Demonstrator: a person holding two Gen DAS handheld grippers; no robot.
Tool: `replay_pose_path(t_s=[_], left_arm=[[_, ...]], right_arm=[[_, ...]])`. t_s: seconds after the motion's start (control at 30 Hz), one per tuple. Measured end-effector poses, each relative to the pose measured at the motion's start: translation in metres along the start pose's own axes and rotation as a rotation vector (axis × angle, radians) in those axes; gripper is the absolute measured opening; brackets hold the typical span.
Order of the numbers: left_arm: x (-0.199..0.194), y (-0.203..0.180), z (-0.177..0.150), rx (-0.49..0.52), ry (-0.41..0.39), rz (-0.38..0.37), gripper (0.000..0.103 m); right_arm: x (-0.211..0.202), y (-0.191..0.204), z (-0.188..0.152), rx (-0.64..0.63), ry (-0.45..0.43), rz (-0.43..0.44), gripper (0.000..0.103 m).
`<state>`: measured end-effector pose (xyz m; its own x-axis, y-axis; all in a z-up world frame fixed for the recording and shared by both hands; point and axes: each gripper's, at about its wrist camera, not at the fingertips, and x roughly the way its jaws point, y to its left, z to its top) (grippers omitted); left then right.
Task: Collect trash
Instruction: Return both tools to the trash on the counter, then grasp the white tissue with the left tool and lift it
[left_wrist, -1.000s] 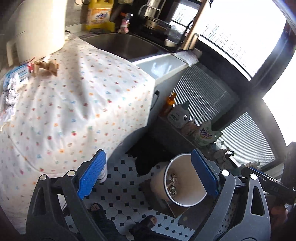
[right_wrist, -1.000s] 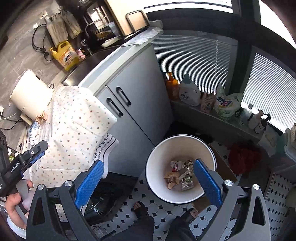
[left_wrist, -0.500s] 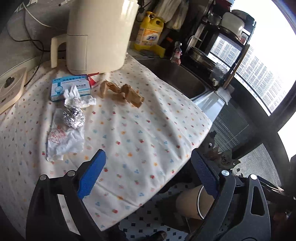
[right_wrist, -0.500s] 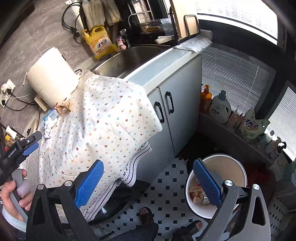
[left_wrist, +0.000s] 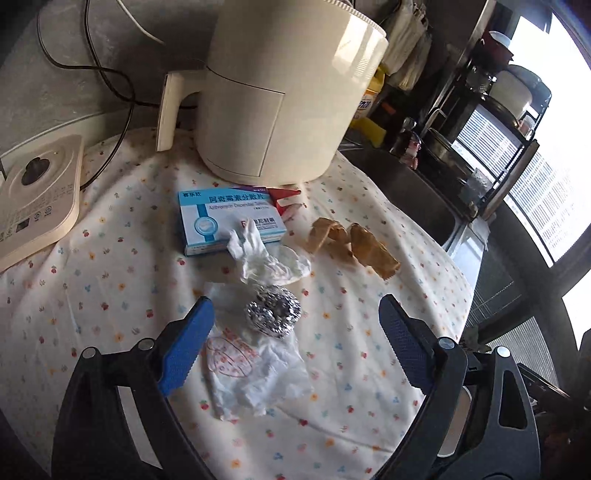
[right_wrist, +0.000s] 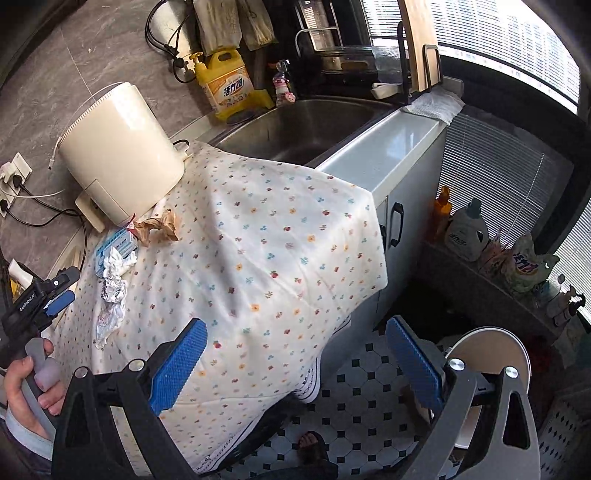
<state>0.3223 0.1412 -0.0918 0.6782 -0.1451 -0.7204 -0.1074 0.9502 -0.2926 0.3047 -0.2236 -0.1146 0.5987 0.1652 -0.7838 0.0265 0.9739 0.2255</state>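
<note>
Trash lies on a flower-print cloth: a foil ball, a crumpled white wrapper, a white tissue, brown paper and a blue medicine box. My left gripper is open and empty, its jaws either side of the foil ball, just above it. My right gripper is open and empty over the cloth's hanging edge. The white bin stands on the floor at right. The same trash shows in the right wrist view, with the foil ball near the left gripper.
A cream air fryer stands behind the trash. A white scale is at left. A steel sink, a yellow detergent jug and grey cabinet doors are nearby. Bottles line a low ledge.
My left gripper has swung from the floor bin up over the cloth and closed in on the foil ball. My right gripper has moved away from the bin toward the counter.
</note>
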Motion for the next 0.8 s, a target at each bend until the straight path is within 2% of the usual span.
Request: replay_pose_path(t_s=[0.37, 0.53, 0.7, 0.73, 0.77, 0.8], left_arm=[[0.047, 0.037, 0.027, -0.041, 0.102, -0.063, 0.058], [0.069, 0.042, 0.028, -0.087, 0.144, -0.074, 0.057], [0.078, 0.037, 0.026, -0.103, 0.140, -0.069, 0.055], [0.080, 0.037, 0.026, -0.107, 0.144, -0.065, 0.039], [0.083, 0.036, 0.025, -0.113, 0.153, -0.057, 0.018], [0.084, 0.035, 0.024, -0.121, 0.158, -0.054, 0.014]], right_arm=[[0.010, 0.039, 0.005, -0.003, 0.011, -0.040, 0.095], [0.009, 0.037, 0.007, -0.005, 0.022, -0.062, 0.095], [0.012, 0.030, 0.013, -0.021, 0.036, -0.063, 0.095], [0.014, 0.029, 0.015, -0.029, 0.039, -0.059, 0.095], [0.017, 0.028, 0.017, -0.038, 0.043, -0.053, 0.095], [0.021, 0.028, 0.019, -0.046, 0.047, -0.045, 0.095]])
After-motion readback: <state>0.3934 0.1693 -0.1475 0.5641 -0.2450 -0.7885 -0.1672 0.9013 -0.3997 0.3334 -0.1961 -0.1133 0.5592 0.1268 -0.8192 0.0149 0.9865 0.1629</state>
